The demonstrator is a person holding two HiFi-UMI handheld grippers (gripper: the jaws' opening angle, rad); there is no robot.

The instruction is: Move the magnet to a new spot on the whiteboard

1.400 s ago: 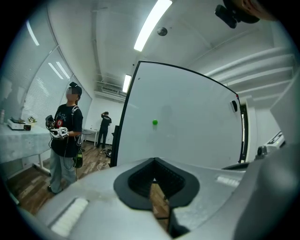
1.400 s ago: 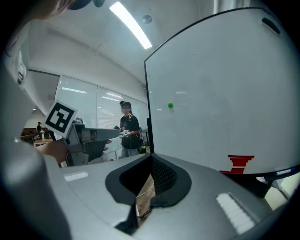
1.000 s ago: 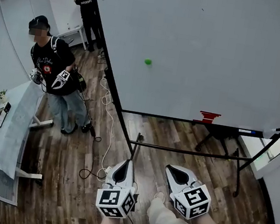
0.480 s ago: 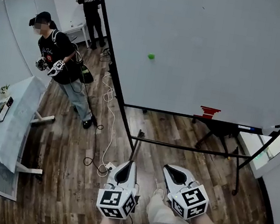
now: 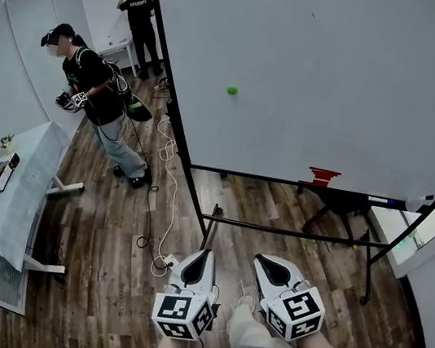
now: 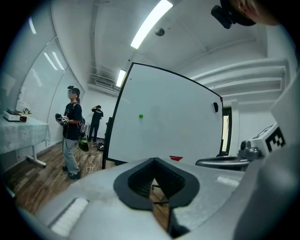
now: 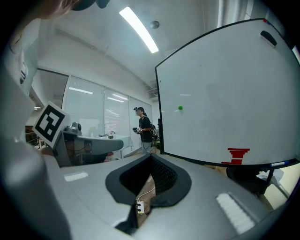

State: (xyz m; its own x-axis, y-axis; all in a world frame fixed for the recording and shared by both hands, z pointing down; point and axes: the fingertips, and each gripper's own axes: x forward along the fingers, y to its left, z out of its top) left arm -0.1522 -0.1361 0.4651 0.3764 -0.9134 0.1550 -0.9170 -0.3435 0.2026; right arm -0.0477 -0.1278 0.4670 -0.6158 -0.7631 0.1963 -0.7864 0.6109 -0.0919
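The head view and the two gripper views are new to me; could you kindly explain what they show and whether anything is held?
There is no robot here: a person holds a two-jaw gripper in each hand. The head view comes from a camera on that person's head, looking down at the left gripper and the right gripper; the marker cubes are part of them. Each gripper view looks along its own jaws. Both pairs of jaws are together, with nothing between them. Ahead stands a whiteboard on a stand, with a small green magnet stuck to it, well away from both grippers, and a red item at its lower edge. Another person stands on the wooden floor to the left.
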